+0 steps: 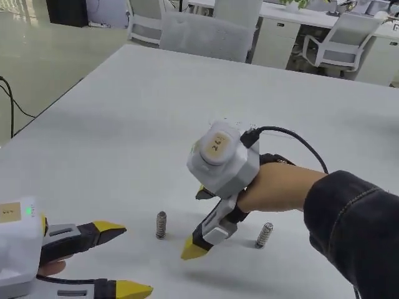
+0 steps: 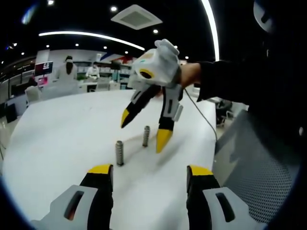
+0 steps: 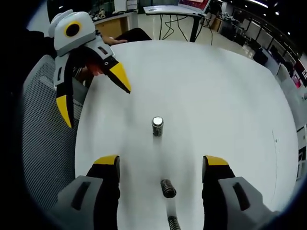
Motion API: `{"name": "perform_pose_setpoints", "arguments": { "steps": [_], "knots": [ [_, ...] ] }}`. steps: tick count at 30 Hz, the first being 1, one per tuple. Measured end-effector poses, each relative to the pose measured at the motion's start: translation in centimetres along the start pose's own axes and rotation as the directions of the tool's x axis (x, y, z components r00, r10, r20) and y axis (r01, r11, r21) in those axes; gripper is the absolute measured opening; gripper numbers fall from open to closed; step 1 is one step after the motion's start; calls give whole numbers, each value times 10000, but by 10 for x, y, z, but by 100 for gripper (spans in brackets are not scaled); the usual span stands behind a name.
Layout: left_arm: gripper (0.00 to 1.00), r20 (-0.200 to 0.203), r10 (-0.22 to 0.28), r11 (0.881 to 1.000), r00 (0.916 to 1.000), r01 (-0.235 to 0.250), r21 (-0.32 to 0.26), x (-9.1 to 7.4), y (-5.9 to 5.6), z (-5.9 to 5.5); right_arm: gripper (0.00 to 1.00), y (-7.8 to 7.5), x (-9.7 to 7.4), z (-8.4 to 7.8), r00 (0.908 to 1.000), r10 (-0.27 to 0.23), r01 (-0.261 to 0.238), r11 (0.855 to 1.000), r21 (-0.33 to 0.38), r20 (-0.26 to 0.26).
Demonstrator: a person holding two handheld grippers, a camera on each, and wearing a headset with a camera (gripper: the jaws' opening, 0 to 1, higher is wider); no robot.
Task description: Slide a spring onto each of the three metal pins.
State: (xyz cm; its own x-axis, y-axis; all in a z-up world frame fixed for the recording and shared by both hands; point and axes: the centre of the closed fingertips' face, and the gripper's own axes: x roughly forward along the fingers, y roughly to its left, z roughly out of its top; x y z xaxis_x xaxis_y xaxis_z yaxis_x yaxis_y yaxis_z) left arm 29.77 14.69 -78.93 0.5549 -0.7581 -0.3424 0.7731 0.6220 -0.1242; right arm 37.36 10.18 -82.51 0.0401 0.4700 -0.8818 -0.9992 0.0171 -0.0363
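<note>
Looking down on a white tabletop [image 3: 216, 86]. Right hand-held gripper [image 3: 160, 161] wide open, spring [image 3: 168, 188] between jaws, second spring [image 3: 173, 223] lower, spring-covered pin [image 3: 157, 125] standing ahead. Left hand-held gripper [image 3: 94, 98] open, top left.

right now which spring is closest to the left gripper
The upright spring just ahead of the left gripper; the other spring stands much farther right, below the person's hand.
</note>
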Motion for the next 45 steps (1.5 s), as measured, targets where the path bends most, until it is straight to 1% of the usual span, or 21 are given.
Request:
{"name": "perform_pose_setpoints", "arguments": {
  "steps": [5, 10, 19, 23, 28, 31, 38, 41, 45],
  "knots": [
    [57, -30, -51, 10000, 10000, 51, 44, 1, 0, 2, 70, -2, -6, -1, 9997, -156, 153, 9998, 134, 209],
    [57, -64, -108, 9999, 9999, 108, 95, 3, -1, 4, 71, -6, -13, -6, 9985, -385, 370, 9987, 364, 402],
    [58, -114, -236, 9995, 9997, 238, 189, 7, -2, 6, 72, -11, -24, -23, 9955, -747, 691, 9934, 913, 587],
    [58, -158, -297, 9993, 9994, 300, 233, 8, -2, 7, 72, -15, -29, -30, 9927, -977, 889, 9889, 1195, 703],
    [58, -173, -331, 9991, 9993, 336, 272, 8, 1, 9, 72, -20, -39, -36, 9864, -1337, 1171, 9798, 1621, 958],
    [59, -184, -342, 9990, 9992, 347, 293, 9, 2, 10, 73, -23, -45, -42, 9806, -1615, 1389, 9724, 1874, 1113],
    [59, -193, -415, 9985, 9990, 421, 348, 10, 3, 12, 74, -23, -55, -57, 9698, -2050, 1702, 9568, 2355, 1321],
    [59, -184, -431, 9984, 9989, 438, 360, 11, 4, 13, 74, -24, -60, -62, 9620, -2309, 1887, 9479, 2565, 1455],
    [60, -190, -475, 9981, 9987, 481, 373, 13, 3, 13, 74, -23, -66, -69, 9532, -2533, 1993, 9370, 2870, 1652]
  ]
}}
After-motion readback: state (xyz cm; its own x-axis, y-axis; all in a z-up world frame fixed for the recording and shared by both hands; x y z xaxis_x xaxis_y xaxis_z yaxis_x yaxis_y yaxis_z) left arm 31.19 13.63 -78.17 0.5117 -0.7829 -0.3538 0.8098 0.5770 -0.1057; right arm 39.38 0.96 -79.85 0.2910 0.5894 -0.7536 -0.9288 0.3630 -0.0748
